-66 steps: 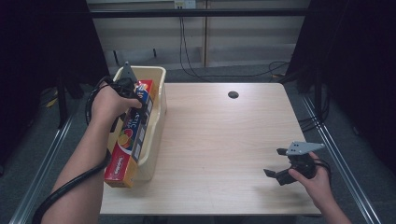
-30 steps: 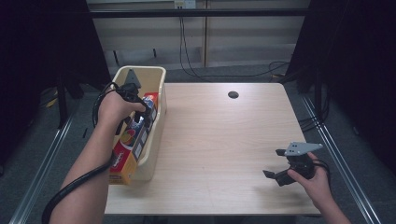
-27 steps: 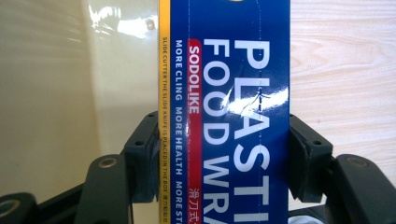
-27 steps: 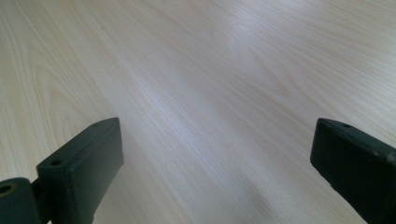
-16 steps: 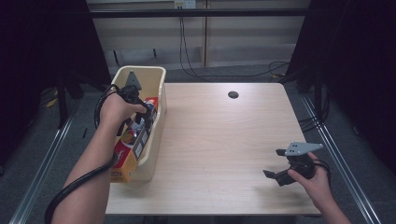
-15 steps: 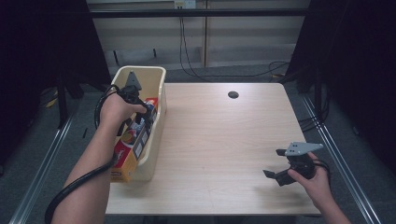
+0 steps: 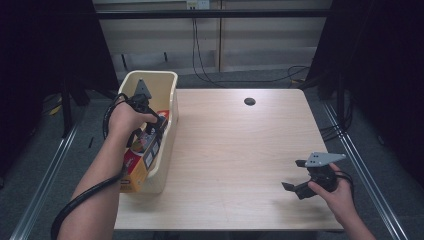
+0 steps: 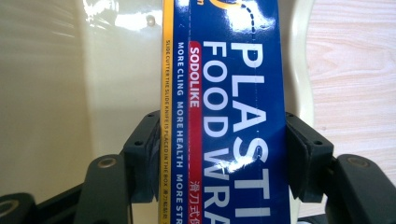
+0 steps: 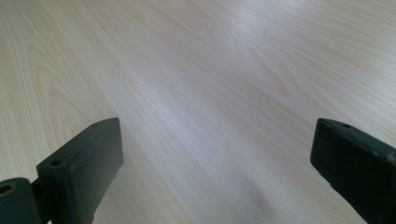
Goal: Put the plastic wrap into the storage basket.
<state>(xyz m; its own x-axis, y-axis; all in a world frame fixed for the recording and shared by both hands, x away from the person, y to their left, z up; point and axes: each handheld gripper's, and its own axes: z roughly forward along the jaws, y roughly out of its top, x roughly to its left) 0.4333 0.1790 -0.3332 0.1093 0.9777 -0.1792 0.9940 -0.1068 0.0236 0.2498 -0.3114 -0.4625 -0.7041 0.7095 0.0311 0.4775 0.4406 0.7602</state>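
Note:
A long blue, yellow and red box of plastic food wrap (image 7: 141, 161) lies lengthwise inside a cream plastic bin (image 7: 171, 80) at the table's left edge. My left gripper (image 7: 152, 132) reaches down into the bin and is shut on the box. In the left gripper view both black pads press the sides of the box (image 8: 233, 93), with the left gripper (image 8: 223, 154) around its blue face and the bin wall (image 8: 93, 93) behind. My right gripper (image 7: 294, 174) hovers low over the table's near right corner, open. In its own view the right gripper (image 9: 215, 149) has nothing between its jaws.
The light wooden table (image 7: 240, 150) has a small black round hole (image 7: 249, 101) near its far edge. Metal rails run along both sides of the table. Cables lie on the floor behind it.
The left hand has lowered the box from a tilt over the bin's near end to deeper inside the bin. The right gripper has stayed in place.

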